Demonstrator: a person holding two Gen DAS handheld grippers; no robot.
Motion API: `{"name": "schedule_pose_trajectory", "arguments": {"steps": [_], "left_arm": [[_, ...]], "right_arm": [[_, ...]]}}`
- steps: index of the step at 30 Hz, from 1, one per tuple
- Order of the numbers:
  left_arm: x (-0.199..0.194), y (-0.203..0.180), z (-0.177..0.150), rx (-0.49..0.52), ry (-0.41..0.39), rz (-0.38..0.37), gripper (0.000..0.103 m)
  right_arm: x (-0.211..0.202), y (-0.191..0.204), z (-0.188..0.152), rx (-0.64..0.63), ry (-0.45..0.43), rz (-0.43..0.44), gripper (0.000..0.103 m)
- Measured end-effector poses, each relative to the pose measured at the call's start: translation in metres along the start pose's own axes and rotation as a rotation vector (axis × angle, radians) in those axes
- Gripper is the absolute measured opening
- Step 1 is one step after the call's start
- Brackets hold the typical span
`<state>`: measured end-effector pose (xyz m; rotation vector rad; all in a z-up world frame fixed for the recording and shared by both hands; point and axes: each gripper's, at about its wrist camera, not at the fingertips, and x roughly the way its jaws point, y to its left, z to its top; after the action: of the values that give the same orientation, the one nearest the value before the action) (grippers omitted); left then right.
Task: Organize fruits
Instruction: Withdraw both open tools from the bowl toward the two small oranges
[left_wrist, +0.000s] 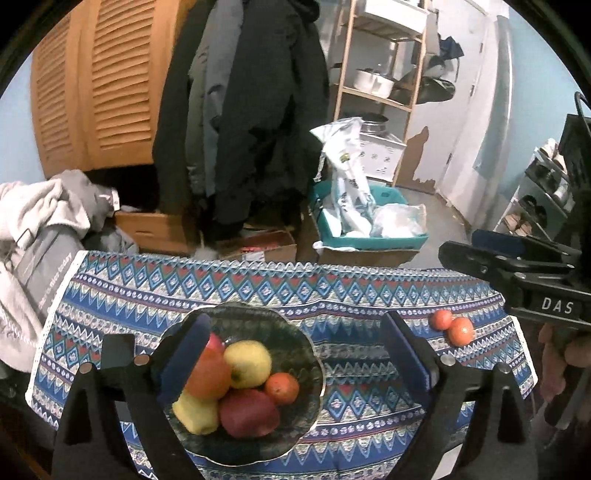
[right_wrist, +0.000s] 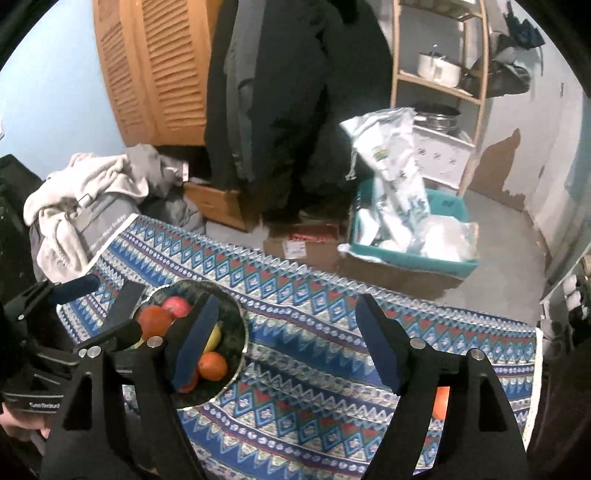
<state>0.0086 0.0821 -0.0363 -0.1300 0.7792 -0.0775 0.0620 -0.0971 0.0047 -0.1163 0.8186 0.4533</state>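
1. A woven tablecloth (left_wrist: 369, 295) covers the table – bands of blue, teal, white and red in diamond and zigzag patterns, with a pale scalloped edge.
2. On it sits a dark green bowl (left_wrist: 303, 339) with a wavy, thin pale rim and a mottled, glossy surface.
3. The bowl holds a heap of fruit: a smooth yellow apple (left_wrist: 247, 363), a dull dark-red apple (left_wrist: 249, 413), a second yellow fruit (left_wrist: 195, 413) low at the left, a large orange-red fruit (left_wrist: 208, 373), a small round orange (left_wrist: 282, 387), and a pinkish-red fruit (left_wrist: 216, 341) peeking out behind.
4. Two small oranges (left_wrist: 452, 325) lie touching each other on the cloth, well apart from the bowl, toward the right edge of the table.
5. The left gripper (left_wrist: 299, 354) has its black arms with blue padded fingers spread wide, nothing between the pads; it hangs above the bowl, angled downward, the left finger crossing in front of the fruit.
6. The right gripper (right_wrist: 284, 343) is also parted, empty – its jaws frame bare cloth just right of the bowl, pointing down at a slant.
7. In the left wrist view the right gripper enters from the right edge, with a hand (left_wrist: 565, 363) beneath it; in the right wrist view the left gripper lies at the lower left beside the bowl.
8. Behind the table: dark coats, a slatted wooden door, a teal bin with plastic bags.
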Motion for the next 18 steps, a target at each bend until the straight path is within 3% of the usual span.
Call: {"name": "schedule_pose_trajectory", "arguments": {"steps": [18], "left_arm": [[0.001,-0.083,0.01,0.114,-0.002,-0.086,0.095]], "right_arm": [[-0.042,-0.072,-0.033,0.091,-0.024,-0.103,0.08]]}}
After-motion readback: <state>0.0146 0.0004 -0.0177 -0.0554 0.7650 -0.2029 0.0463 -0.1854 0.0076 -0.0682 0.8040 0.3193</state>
